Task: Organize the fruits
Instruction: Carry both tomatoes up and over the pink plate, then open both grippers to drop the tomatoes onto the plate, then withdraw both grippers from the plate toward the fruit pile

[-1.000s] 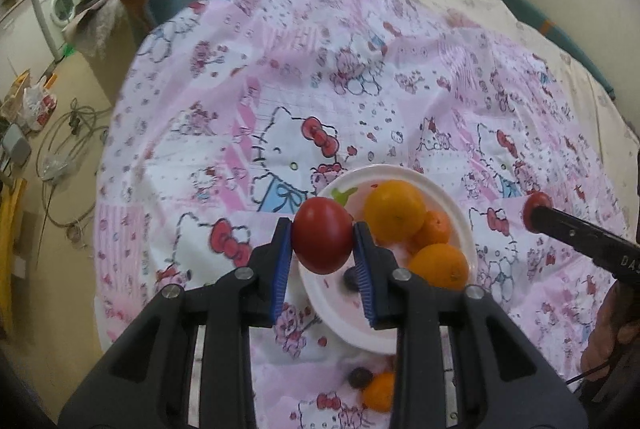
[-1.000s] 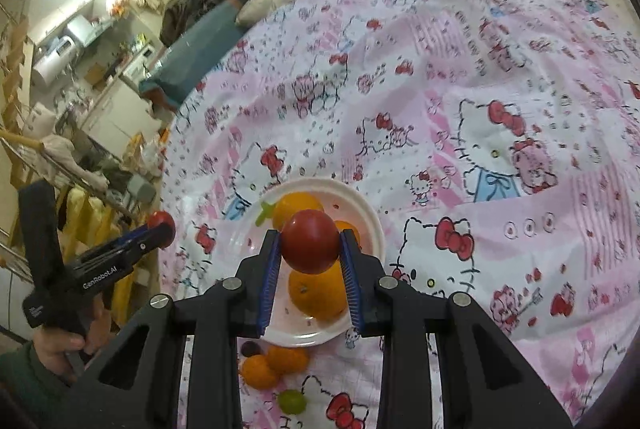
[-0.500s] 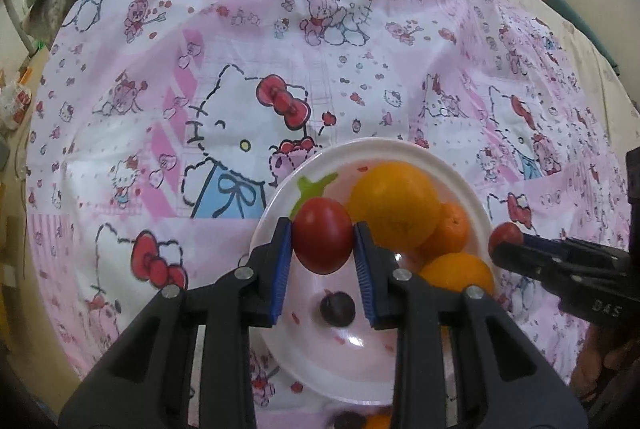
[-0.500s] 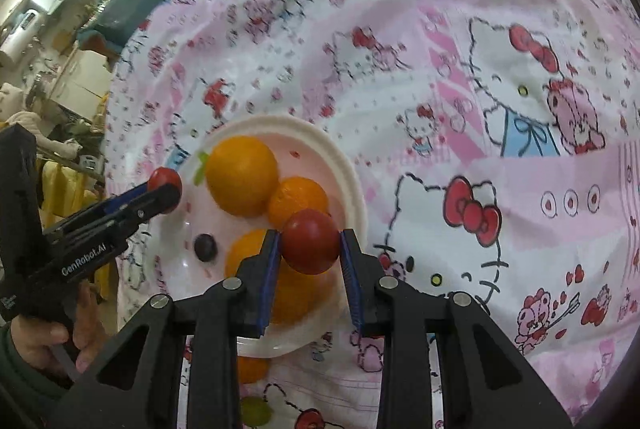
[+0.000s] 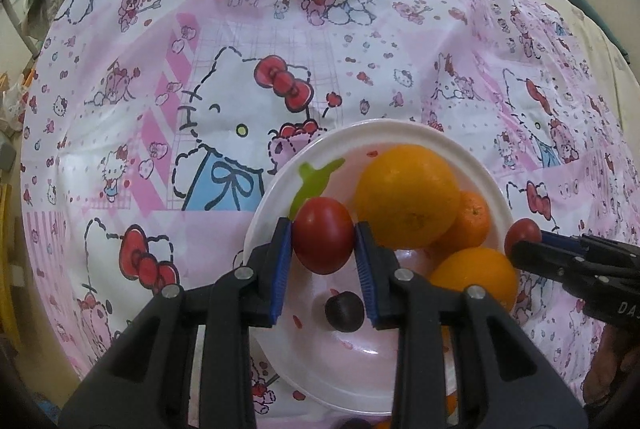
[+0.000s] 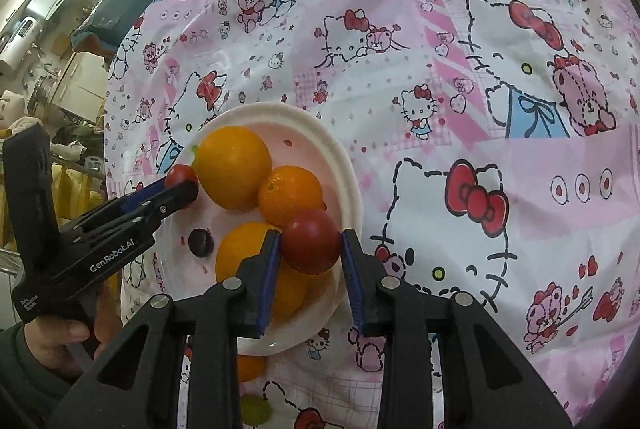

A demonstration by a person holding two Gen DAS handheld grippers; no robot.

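Observation:
A white plate (image 5: 400, 133) lies on the pink Hello Kitty cloth. It holds a large orange (image 5: 406, 195), two smaller oranges (image 5: 474, 275) and a dark grape (image 5: 344, 311). My left gripper (image 5: 323, 241) is shut on a red tomato (image 5: 323, 235), low over the plate's left side. My right gripper (image 6: 308, 249) is shut on a second red tomato (image 6: 310, 241), just above the plate's (image 6: 344, 165) right rim, beside the oranges (image 6: 290, 195). Each gripper shows in the other's view: the right gripper (image 5: 524, 241) and the left gripper (image 6: 182, 181).
Loose fruit lies on the cloth near the plate's near edge: an orange (image 6: 250, 369) and a green fruit (image 6: 254, 409). Left of the bed are a floor, cabinets and clutter (image 6: 48, 41). Bedding is piled at the far side.
Both grippers have come down and in toward the plate, each still holding its tomato. The plate and fruit look larger in both views.

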